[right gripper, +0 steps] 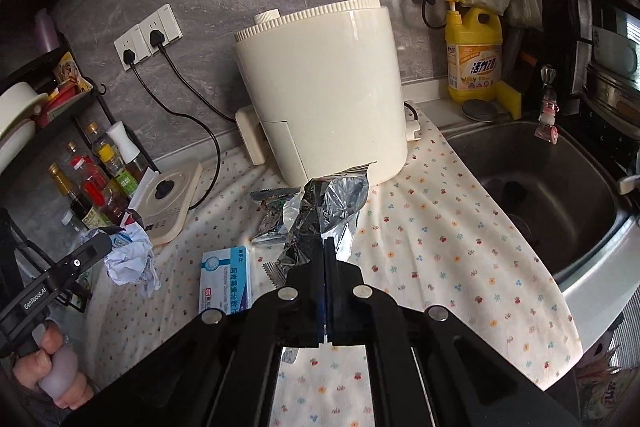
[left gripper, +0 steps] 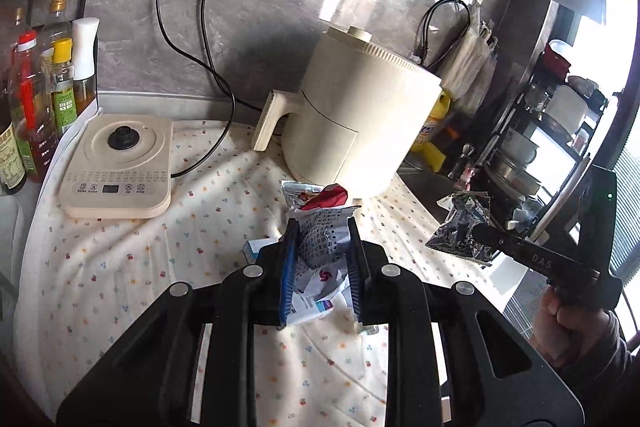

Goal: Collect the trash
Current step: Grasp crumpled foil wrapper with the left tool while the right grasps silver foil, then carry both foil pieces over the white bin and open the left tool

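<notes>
My left gripper is shut on a crumpled white printed paper wad, held above the floral cloth; it also shows in the right wrist view. My right gripper is shut on a crinkled silver foil wrapper, lifted off the counter; the left wrist view shows the same wrapper at right. A blue and white medicine box and a dark foil snack wrapper lie on the cloth. A red and silver wrapper lies behind the paper wad.
A cream air fryer stands at the back of the floral cloth. A kettle base and sauce bottles are at left. A steel sink, yellow detergent bottle and dish rack are at right.
</notes>
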`<state>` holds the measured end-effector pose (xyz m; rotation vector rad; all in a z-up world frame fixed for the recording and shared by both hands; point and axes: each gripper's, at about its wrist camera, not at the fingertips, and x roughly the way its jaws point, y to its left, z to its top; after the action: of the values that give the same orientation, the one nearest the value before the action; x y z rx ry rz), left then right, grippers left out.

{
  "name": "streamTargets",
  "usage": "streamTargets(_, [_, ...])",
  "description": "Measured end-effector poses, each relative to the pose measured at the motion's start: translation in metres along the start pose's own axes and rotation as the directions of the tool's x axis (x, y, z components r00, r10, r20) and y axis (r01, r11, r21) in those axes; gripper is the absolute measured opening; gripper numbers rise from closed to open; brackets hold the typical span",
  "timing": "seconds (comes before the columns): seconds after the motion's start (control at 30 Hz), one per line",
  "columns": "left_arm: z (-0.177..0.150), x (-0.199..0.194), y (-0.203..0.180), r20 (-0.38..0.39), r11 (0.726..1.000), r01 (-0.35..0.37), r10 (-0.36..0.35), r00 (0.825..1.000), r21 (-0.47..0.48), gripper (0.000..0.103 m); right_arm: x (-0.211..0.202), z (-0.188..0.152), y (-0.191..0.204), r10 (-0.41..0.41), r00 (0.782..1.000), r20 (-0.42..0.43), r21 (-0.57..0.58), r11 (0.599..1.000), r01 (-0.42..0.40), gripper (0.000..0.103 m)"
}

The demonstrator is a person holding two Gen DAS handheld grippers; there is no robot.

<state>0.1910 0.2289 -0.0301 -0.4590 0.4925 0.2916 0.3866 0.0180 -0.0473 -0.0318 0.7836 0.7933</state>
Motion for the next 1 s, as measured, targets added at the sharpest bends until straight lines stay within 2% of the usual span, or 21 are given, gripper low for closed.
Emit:
streamTargets(0.43, [-0.05, -0.052, -0.065, 0.001, 0.999, 0.031, -0.031, 1.0, 0.014, 0.023, -0.1, -0.063, -0.034, -0.031, 0.999, 0.006, 0.001, 1.0, 0.031, 0.001])
streamTargets(0.77, [-0.098, -0.066, -0.119, -0.042, 0.996, 0.073, -0.071, 0.997, 0.041, 0.023, -0.157, -0.113, -0.084, -0.091, 0.996, -0.014, 0.035, 0.995, 0.091, 0.001])
streamTargets(1.0, [-0.135, -0.065, -0.152, -0.094, 0.994, 0.099, -0.095, 0.991, 0.048, 0.023, -0.184, -0.159, -0.12, -0.135, 0.989, -0.062, 0.065, 0.988, 0.139, 0.001])
